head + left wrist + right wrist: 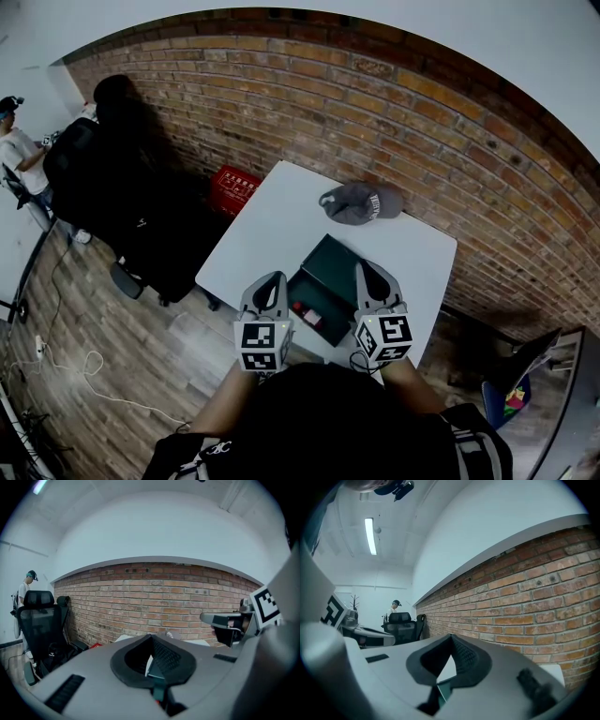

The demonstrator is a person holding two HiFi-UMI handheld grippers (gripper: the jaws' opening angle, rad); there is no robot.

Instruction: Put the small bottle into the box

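An open dark green box (330, 265) lies on the white table (281, 225), just ahead of both grippers. In its near tray rests a small bottle (306, 314) with a red end. My left gripper (273, 279) hovers at the box's left side, my right gripper (368, 268) at its right side. Both are held up off the table, tips pointing toward the brick wall. The left gripper (151, 637) has its jaws meeting at the tip with nothing between them. My right gripper (451, 637) is likewise shut and empty. Neither touches the bottle or the box.
A grey cap (361, 202) sits at the table's far edge by the brick wall (450, 141). A red crate (234, 187) and black office chairs (103, 178) stand on the floor to the left. A person (17, 150) stands at the far left. Cables (84, 366) trail across the wooden floor.
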